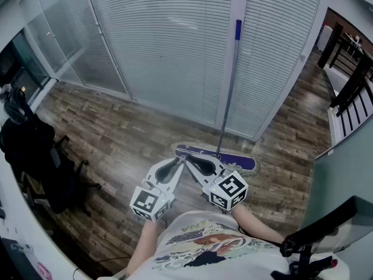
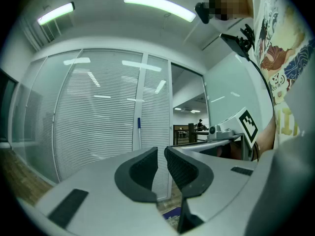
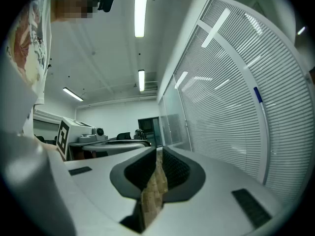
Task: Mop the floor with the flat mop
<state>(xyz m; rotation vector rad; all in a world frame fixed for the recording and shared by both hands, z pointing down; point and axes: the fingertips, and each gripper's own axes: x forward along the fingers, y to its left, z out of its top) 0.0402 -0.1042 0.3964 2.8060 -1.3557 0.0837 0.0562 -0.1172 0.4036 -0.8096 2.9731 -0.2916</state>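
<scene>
Jaws on the left gripper [image 2: 161,150] stand a narrow slit apart with nothing between them; those of the right gripper [image 3: 158,151] are closed together and empty too. Both tools are held level just in front of the person's printed T-shirt [image 1: 204,241], bare forearms bent in from the bottom of the head view, the marker cubes nearest the chest and the two noses angled toward each other so that the tips almost meet at the frame's centre.

Just above those tips in the head view lies the flat mop [image 1: 217,158], its purple head flat on the wooden floor [image 1: 116,139]. Its handle [image 1: 230,86] leans up against the white post of the blinds [image 1: 163,45], and neither gripper touches it.

Only the head view shows the mop head whole, along with a black office chair [image 1: 41,162] at the left edge. From the left gripper view the handle is a thin line with a blue band, beside a doorway at mid-frame. Ceiling light strips show only from the two gripper views.
</scene>
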